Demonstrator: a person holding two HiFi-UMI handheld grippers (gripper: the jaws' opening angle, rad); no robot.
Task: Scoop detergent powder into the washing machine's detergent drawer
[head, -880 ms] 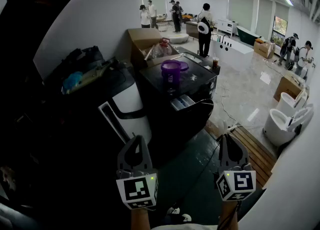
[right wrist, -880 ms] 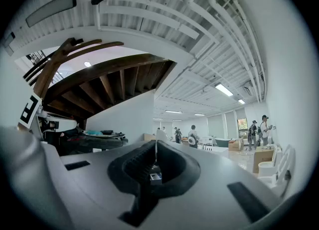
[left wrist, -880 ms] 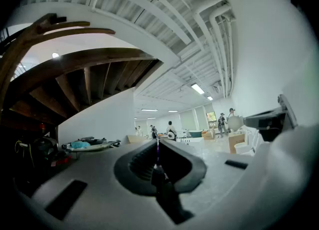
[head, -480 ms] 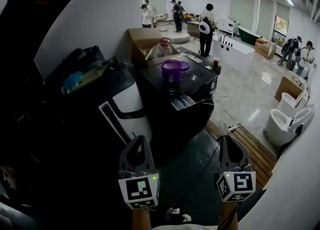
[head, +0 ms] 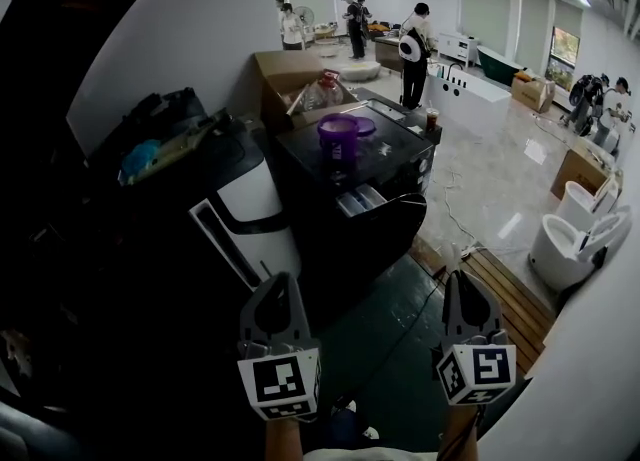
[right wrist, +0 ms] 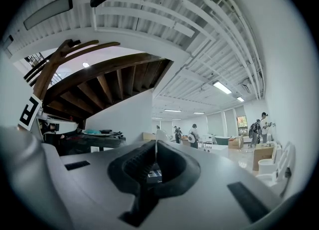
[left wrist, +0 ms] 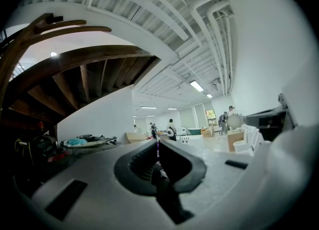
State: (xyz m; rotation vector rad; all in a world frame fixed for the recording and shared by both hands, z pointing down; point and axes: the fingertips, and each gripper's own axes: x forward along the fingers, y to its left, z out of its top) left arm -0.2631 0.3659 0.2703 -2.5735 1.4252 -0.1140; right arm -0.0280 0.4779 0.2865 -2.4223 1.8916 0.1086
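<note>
In the head view, the left gripper point(head: 277, 287) and the right gripper point(head: 461, 285) are held low and side by side, well apart, both pointing forward. Each has its jaws drawn together to a narrow tip. Well ahead of both, roughly between their two lines, stands the black washing machine point(head: 372, 239). Its detergent drawer point(head: 357, 200) is pulled out of the front, facing the jaws. A purple tub point(head: 338, 135) stands on the machine's top surface, just beyond the drawer. Ahead and to the left of the left jaws is a white-and-black machine point(head: 250, 211) with clutter on its top. A cardboard box point(head: 284, 77) sits beyond the black machine, and people point(head: 412, 49) stand far off in the hall.

In the left gripper view, the jaws meet along their length with nothing between them. They point out toward the far hall.

In the right gripper view, the jaws are likewise closed on nothing and aim toward the same distant part of the room.
</note>
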